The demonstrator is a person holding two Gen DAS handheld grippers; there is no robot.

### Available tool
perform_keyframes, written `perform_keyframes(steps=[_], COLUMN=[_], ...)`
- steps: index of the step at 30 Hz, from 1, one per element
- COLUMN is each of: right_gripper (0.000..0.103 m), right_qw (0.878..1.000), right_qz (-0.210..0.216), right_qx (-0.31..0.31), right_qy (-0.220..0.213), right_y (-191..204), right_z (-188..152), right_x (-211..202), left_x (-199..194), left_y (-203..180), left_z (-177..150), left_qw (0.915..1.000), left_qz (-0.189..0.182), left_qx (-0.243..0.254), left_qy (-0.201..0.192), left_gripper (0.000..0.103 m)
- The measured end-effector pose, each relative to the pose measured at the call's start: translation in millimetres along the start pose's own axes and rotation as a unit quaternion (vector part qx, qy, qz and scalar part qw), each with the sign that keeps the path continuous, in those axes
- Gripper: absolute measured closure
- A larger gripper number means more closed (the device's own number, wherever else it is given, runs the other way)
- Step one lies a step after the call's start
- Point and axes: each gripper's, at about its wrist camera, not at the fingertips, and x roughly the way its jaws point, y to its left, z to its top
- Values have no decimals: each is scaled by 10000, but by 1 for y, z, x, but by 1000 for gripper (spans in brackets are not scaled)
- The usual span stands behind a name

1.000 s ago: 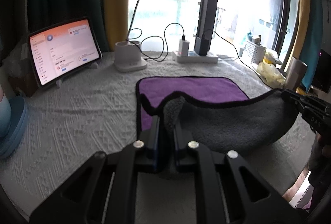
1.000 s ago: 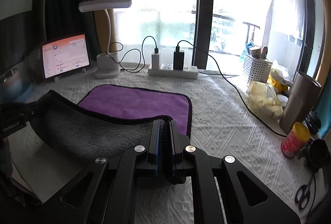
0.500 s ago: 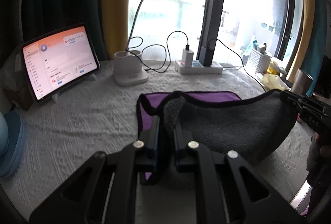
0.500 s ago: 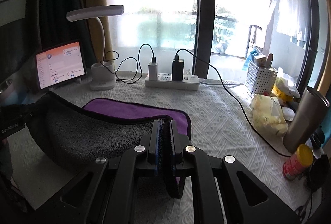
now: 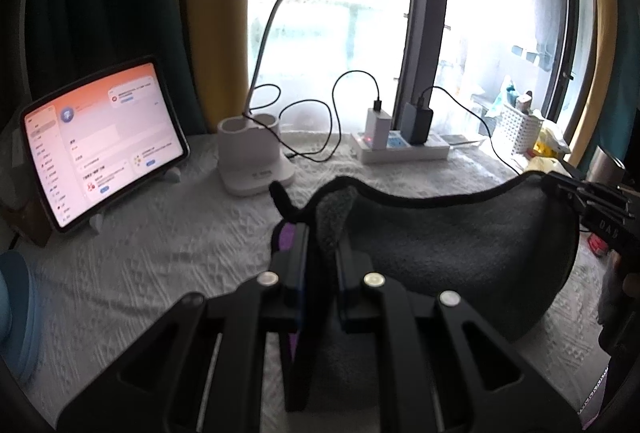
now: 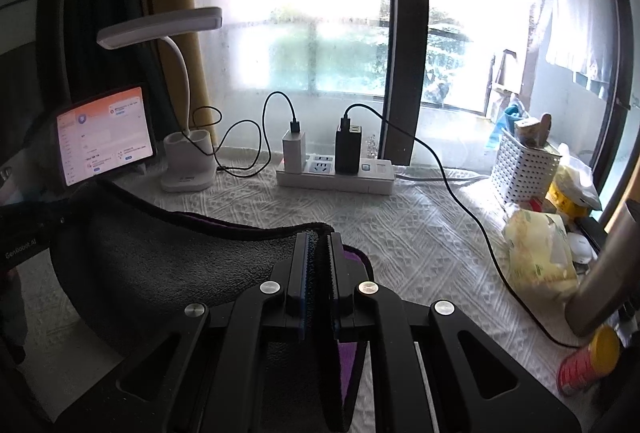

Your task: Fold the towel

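Observation:
The towel [image 5: 452, 245] is grey on one side and purple on the other, with a black hem. It hangs stretched between both grippers above the white tablecloth. My left gripper [image 5: 323, 233] is shut on its left corner. My right gripper [image 6: 318, 245] is shut on its right corner. The right gripper also shows at the right edge of the left wrist view [image 5: 592, 201], and the left gripper at the left edge of the right wrist view [image 6: 24, 233]. The grey side [image 6: 168, 265] faces me; a strip of purple [image 6: 348, 357] shows below the right jaws.
A lit tablet [image 5: 100, 141] stands at back left, a white desk lamp [image 5: 256, 161] and a power strip [image 6: 336, 173] with chargers behind the towel. A white basket [image 6: 524, 169], yellow bags [image 6: 540, 253], a steel tumbler [image 6: 600, 281] and a red can [image 6: 588, 361] crowd the right.
Both grippers have carried the held towel edge forward toward the lamp and power strip. The purple part lying on the table is now almost fully covered by the grey side.

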Motion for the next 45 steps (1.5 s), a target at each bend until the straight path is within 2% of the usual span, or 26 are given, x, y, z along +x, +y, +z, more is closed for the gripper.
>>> perform_keyframes(steps=[10, 17, 25, 45], right_gripper=[94, 94, 94, 93], right_qw=[10000, 9999, 9995, 9960], right_qz=[8, -10, -48, -171], right_qx=[-20, -17, 31, 34], right_qy=[75, 127, 299, 877], right_y=[-8, -11, -15, -18], right_z=[11, 16, 12, -7], right_x=[31, 52, 80, 129], left_x=[31, 56, 85, 137], left_y=[6, 7, 10, 16], left_z=[12, 18, 18, 7], left_qw=[10000, 9999, 9997, 9939], left_qz=[-10, 7, 36, 242], left_qx=[-52, 118, 111, 113], left_qy=[20, 49, 226, 1066], left_gripper=[91, 91, 91, 89])
